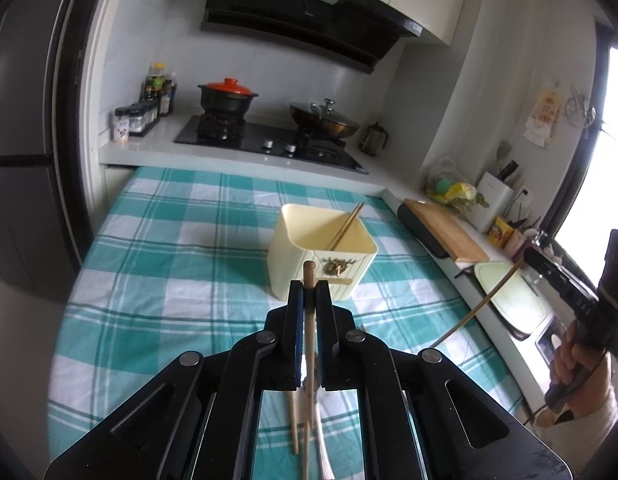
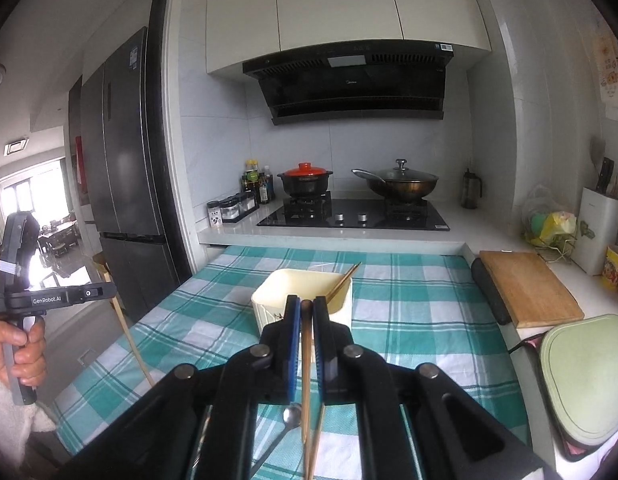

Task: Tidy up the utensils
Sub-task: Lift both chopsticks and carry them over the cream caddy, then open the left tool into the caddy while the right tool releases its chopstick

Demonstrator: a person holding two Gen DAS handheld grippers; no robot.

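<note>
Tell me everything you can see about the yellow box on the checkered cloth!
The yellow box is a pale cream, squarish holder with rounded corners, and it looks like plastic. It stands upright on the teal-and-white checkered cloth, open at the top. Its front has ribbed lines and a small golden decoration. Inside, two brown chopsticks lean against the far right corner, their tips poking above the rim. Nothing else touches it.

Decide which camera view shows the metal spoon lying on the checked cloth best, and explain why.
The right wrist view: the metal spoon shows its bowl and part of its handle on the checked cloth, beside the right gripper. In the left wrist view only a pale metallic handle shows below the left gripper; the bowl is hidden.
</note>
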